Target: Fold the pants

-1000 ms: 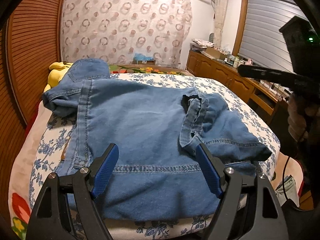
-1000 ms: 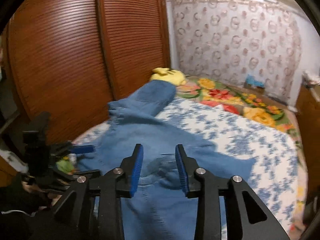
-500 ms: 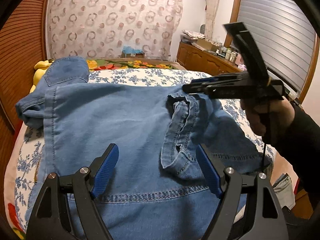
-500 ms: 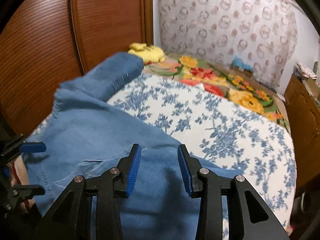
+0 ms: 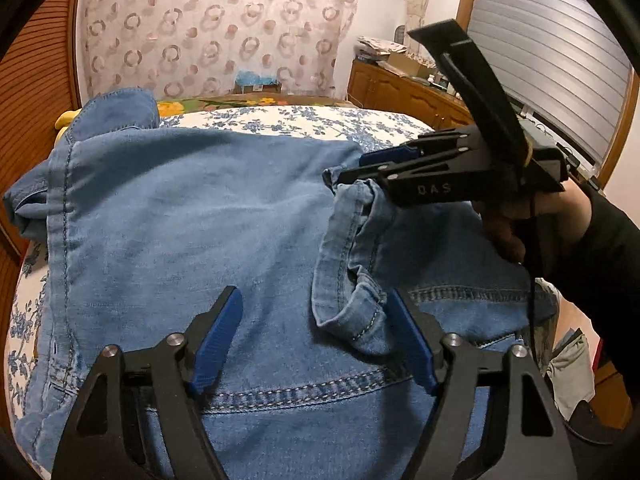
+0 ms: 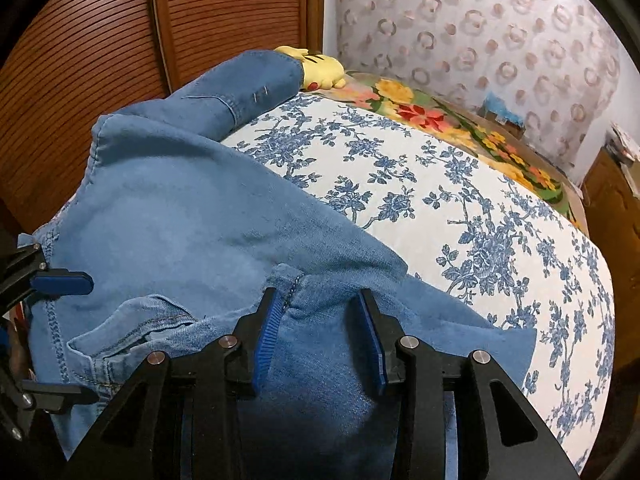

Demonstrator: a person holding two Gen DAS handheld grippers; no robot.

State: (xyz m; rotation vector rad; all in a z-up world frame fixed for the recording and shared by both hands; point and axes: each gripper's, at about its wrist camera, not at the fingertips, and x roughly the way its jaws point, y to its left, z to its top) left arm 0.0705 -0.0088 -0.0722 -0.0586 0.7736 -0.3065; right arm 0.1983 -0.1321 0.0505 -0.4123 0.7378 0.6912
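Your left claw (image 5: 312,340) is spread wide, low over the pants (image 5: 192,216), with nothing between its blue pads (image 5: 214,344). One pad sits just beside a curled-up flap of the waistband (image 5: 340,280). Your right claw (image 6: 320,336) is partly spread too, its pads hanging over the denim with a gap between them, and a seam runs up between them. From the left camera you can see that claw reaching in from the side, right at the top of the curled waistband, but you cannot tell if it touches the cloth. The pants lie spread across the bed (image 6: 460,184), on a white cover with blue flowers. One leg (image 6: 240,88) stretches toward a yellow toy (image 6: 320,68) near the brown slatted doors (image 6: 80,80). Past the blue flowers lies a bright blanket (image 6: 432,116) with red and yellow flowers. A curtain (image 5: 216,24) with rings hangs behind the bed, and a wooden dresser (image 5: 404,92) stands by the shutter (image 5: 552,48).
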